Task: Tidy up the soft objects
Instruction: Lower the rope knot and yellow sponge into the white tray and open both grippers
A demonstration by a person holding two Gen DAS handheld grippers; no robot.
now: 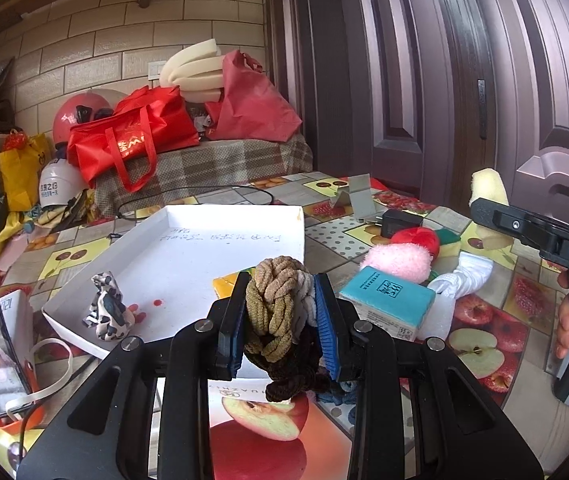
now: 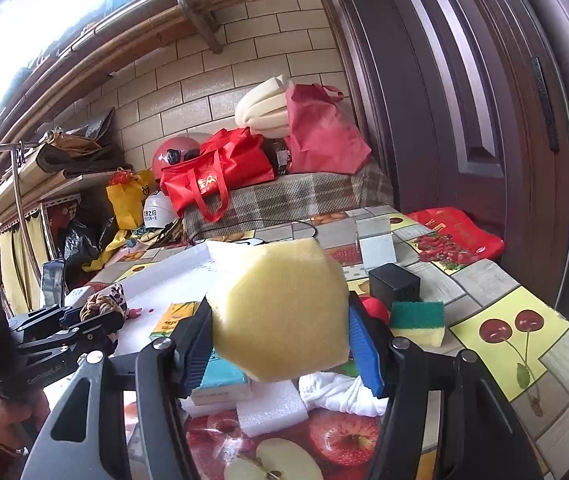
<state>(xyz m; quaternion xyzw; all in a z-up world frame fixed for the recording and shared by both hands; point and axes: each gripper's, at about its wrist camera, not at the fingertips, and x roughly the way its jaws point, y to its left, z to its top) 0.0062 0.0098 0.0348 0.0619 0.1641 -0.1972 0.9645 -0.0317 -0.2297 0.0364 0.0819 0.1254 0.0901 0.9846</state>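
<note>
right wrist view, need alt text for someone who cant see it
The right gripper clamps a pale yellow sponge above a fruit-print table. At left, the left gripper holds braided hair ties beside a white tray.

Tan, olive and dark brown on the braided hair ties. Pale yellow on the foam sponge. White on the tray, black-and-white cow spots on the scrunchie inside. Teal on the small box. Pink on the fluffy pompom. Green over yellow on the scouring sponge. Apples and cherries printed across the tablecloth.
</note>
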